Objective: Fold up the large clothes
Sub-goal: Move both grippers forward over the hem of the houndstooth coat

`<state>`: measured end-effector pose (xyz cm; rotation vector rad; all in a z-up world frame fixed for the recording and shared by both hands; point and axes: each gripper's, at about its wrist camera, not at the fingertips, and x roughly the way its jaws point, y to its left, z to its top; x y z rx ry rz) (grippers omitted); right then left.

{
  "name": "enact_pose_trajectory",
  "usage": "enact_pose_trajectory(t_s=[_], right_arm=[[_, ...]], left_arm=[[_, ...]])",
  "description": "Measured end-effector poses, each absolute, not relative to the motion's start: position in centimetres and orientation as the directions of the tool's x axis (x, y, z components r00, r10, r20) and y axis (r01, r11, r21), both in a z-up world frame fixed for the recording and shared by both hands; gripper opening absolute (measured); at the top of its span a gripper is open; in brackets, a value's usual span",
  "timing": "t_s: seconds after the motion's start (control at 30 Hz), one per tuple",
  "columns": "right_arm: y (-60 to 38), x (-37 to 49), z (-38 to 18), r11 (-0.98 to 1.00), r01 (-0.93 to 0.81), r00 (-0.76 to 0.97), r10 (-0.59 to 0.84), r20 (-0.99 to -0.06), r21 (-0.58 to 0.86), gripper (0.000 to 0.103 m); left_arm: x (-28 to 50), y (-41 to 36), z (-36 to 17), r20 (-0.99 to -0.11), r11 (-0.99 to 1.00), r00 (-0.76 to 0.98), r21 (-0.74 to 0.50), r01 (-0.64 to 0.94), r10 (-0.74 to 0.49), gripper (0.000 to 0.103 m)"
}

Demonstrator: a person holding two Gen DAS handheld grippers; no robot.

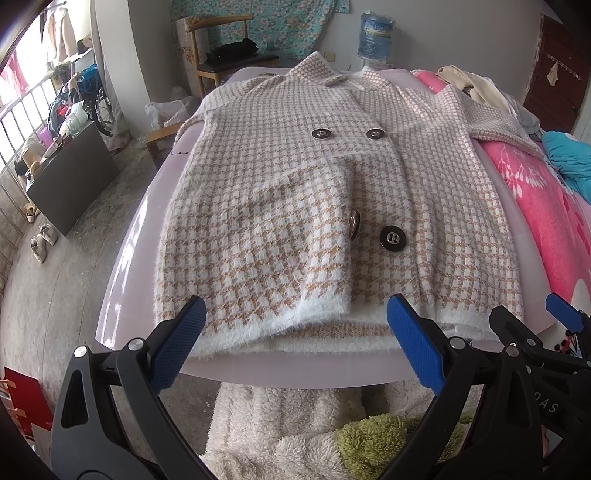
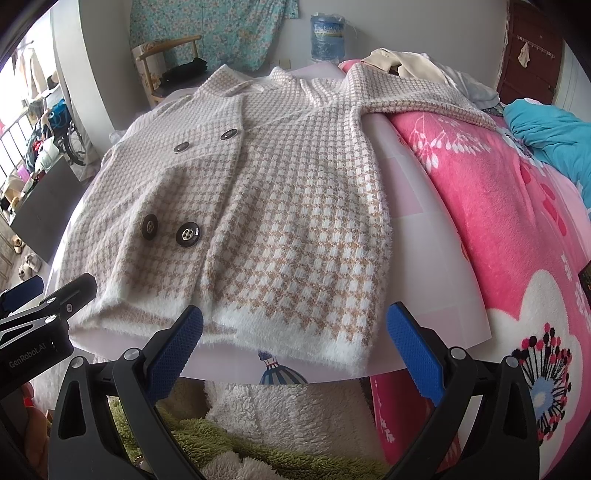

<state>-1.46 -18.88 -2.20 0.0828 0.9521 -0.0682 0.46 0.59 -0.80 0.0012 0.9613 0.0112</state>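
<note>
A beige-and-white houndstooth knit coat with dark round buttons lies flat on a pale pink board, collar far, white fuzzy hem near me. Its left sleeve is folded over the front; its right sleeve stretches out to the right over the pink blanket. It also shows in the right wrist view. My left gripper is open and empty just short of the hem's left half. My right gripper is open and empty just short of the hem's right corner; it also shows at the right edge of the left wrist view.
A pink flowered blanket covers the bed to the right, with a teal cloth and a heap of pale clothes at the far right. White and green fleece lies below the board's near edge. A wooden chair and water bottle stand behind.
</note>
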Motion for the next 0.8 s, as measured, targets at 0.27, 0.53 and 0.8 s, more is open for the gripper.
enact_pose_trajectory(t_s=[0.27, 0.53, 0.8], right_arm=[[-18.87, -1.49, -2.22, 0.995, 0.096, 0.578, -0.022, -0.816, 0.041, 0.097], [-18.79, -1.53, -2.26, 0.995, 0.095, 0.578, -0.023, -0.816, 0.039, 0.097], [-18.76, -1.53, -2.24, 0.995, 0.096, 0.579, -0.024, -0.815, 0.038, 0.097]], left_arm=[[0.47, 0.55, -0.77, -0.820, 1.000, 0.572, 0.005, -0.008, 0.009, 0.095], [0.48, 0.60, -0.77, -0.821, 1.000, 0.571, 0.006, -0.008, 0.009, 0.095], [0.37, 0.90, -0.70, -0.821, 1.000, 0.571, 0.001, -0.008, 0.006, 0.095]])
